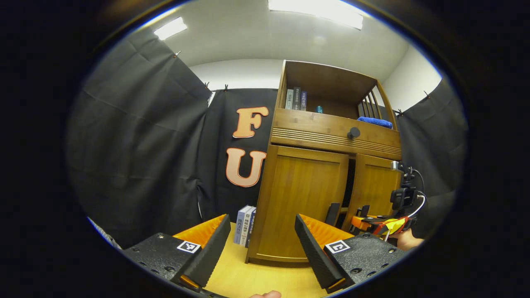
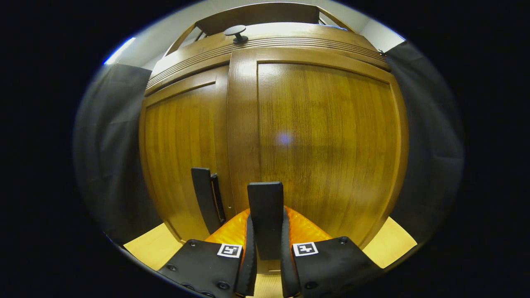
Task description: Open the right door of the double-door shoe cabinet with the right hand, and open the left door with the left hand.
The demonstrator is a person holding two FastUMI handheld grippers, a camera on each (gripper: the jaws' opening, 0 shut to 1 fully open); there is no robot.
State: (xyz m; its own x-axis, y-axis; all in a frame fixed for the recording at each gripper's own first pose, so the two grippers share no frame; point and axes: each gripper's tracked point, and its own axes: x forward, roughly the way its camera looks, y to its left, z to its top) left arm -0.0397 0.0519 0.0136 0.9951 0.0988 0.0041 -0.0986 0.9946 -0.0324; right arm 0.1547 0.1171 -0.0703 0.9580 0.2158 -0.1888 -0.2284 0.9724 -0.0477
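The wooden shoe cabinet [image 1: 290,136] stands straight ahead in the left gripper view. Its left door [image 1: 304,198] is closed, with a dark upright handle [image 1: 332,213] at its inner edge. A dark gap separates it from the right door [image 1: 374,186], which looks slightly ajar. My left gripper [image 1: 263,244] is open and empty, a short way in front of the left door. My right gripper [image 1: 372,223] is at the right door's handle, held by a hand. In the right gripper view, my right gripper [image 2: 266,231] is shut on the right door's handle [image 2: 266,207]; the left door's handle [image 2: 205,198] is beside it.
A drawer with a round knob [image 1: 353,133] sits above the doors. The open shelf on top holds books [image 1: 296,98] and a blue cloth [image 1: 374,121]. More books [image 1: 245,225] stand against the cabinet's left side on the light wooden surface [image 1: 256,277]. Black cloth walls surround the booth.
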